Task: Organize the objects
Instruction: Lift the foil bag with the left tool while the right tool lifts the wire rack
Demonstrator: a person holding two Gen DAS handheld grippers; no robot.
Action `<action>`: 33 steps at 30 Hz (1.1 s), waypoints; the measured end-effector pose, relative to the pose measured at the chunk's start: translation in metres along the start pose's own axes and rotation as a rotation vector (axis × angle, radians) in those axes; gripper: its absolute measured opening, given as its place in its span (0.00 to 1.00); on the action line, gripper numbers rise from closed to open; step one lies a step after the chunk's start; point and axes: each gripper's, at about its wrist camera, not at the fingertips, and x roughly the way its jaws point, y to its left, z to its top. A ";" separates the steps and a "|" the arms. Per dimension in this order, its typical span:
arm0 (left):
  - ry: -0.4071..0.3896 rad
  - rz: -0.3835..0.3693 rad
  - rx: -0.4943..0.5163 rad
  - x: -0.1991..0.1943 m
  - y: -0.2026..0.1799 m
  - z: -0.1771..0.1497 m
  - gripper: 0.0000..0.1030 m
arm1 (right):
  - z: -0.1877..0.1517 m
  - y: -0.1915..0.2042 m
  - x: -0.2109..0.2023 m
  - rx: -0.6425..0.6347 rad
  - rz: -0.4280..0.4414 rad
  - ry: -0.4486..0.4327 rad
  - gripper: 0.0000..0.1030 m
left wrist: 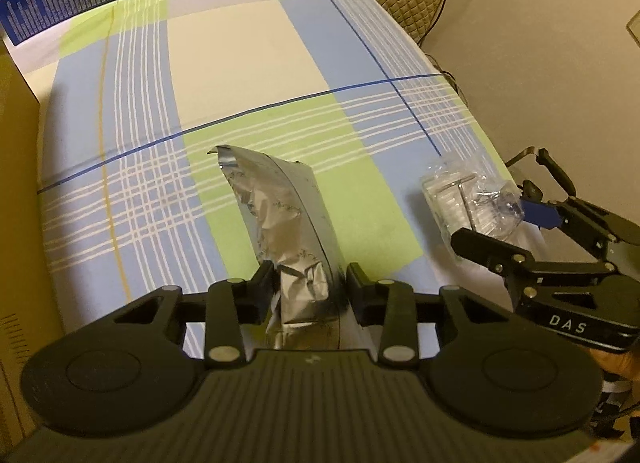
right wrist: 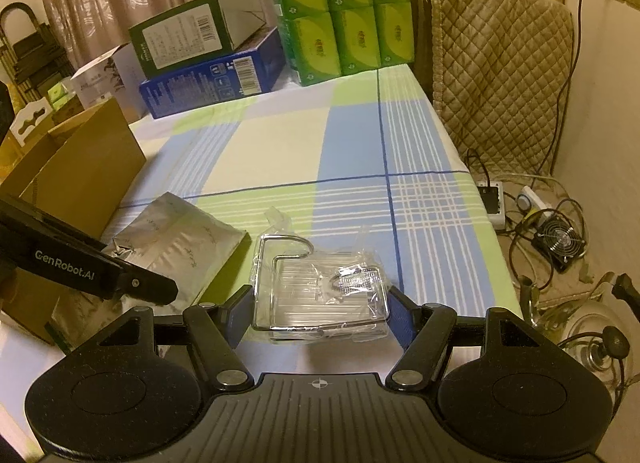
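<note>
Foil pouch (left wrist: 288, 223) pinched at its near end by left tongs (left wrist: 308, 291), seemingly for lifting off the checked tabletop (left wrist: 224, 75); at 3 o'clock, right tongs (right wrist: 316, 311) clamp the plastic-wrapped wire rack (right wrist: 320, 283).

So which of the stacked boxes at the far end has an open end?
The dark green box, lying on the blue box: its end flaps gape, showing a pale interior. The blue one looks closed.
</note>
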 end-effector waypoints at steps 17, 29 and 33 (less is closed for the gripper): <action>0.055 0.027 0.009 0.011 0.003 -0.013 0.39 | -0.004 0.008 0.003 -0.008 0.003 0.011 0.64; 0.062 0.022 0.023 0.019 -0.001 -0.016 0.32 | -0.006 0.004 0.000 -0.002 0.004 0.009 0.64; 0.050 0.018 0.025 0.012 -0.003 -0.020 0.31 | -0.005 0.005 -0.007 -0.004 0.006 -0.002 0.64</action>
